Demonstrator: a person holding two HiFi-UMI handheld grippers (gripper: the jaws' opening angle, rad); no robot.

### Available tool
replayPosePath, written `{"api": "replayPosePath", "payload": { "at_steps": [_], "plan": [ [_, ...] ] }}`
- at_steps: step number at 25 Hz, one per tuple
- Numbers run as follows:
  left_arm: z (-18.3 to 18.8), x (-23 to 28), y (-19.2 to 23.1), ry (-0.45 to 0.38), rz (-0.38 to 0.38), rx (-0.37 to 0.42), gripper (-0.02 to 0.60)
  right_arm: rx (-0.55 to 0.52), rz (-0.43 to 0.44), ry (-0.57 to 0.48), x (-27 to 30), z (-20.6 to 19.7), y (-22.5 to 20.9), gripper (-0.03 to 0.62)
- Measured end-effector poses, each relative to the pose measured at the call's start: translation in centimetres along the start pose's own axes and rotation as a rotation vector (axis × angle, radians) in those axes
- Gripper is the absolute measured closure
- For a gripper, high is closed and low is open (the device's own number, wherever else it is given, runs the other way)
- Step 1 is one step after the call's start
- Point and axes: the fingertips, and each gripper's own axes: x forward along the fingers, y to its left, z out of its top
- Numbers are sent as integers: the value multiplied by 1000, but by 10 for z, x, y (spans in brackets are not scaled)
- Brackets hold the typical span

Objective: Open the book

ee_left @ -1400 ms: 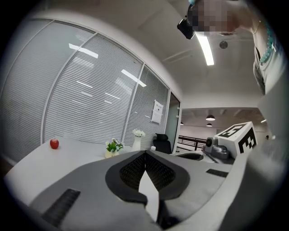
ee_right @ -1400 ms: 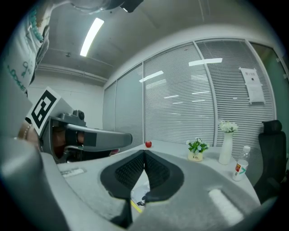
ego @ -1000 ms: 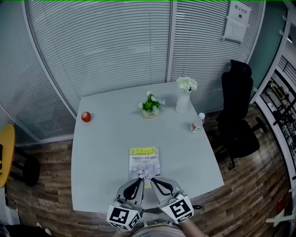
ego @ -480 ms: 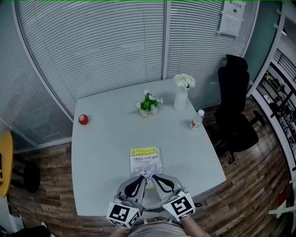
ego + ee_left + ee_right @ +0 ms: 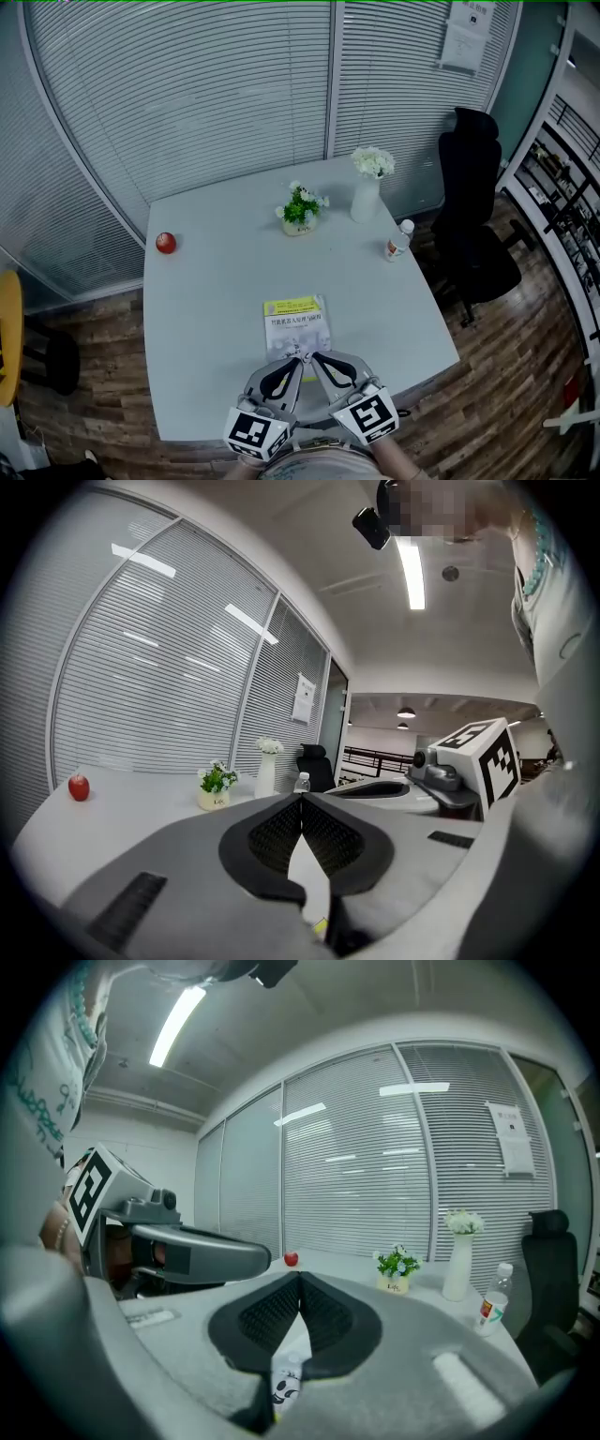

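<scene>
The book lies shut, cover up, on the white table near its front edge. At the book's near edge, side by side, are the left hand-held gripper and the right hand-held gripper, each with jaws closed on nothing. Farther back stand a potted plant, a vase, a bottle and a red apple

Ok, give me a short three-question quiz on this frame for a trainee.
1. True or false: the book lies closed on the table.
2. What sits near the table's left edge in the head view? A) apple B) mug C) stapler
3. Fill in: the left tongs and the right tongs both have their jaws ____.
Key: 1 true; 2 A; 3 shut.
</scene>
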Motion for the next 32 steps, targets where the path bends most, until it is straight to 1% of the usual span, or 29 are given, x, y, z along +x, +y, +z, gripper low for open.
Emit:
{"api": "replayPosePath", "payload": {
  "at_steps": [6, 12, 19, 26, 29, 32],
  "plan": [
    [-10, 6, -2, 35, -37, -23, 583, 2, -29, 4, -2, -1, -4, 591],
    [-24, 13, -2, 66, -56, -23, 583, 0, -57, 9, -6, -9, -10, 591],
    [-50, 19, -3, 137, -91, -18, 583, 17, -97, 14, -15, -15, -15, 591],
    [-77, 28, -4, 208, -117, 7, 583, 32, -148, 29, -25, -17, -25, 591],
    [-91, 30, -1, 243, -127, 17, 583, 48, -154, 29, -27, -13, -24, 591],
    [-106, 32, 1, 282, -141, 24, 583, 47, -161, 37, -29, -17, -26, 591]
  ]
}}
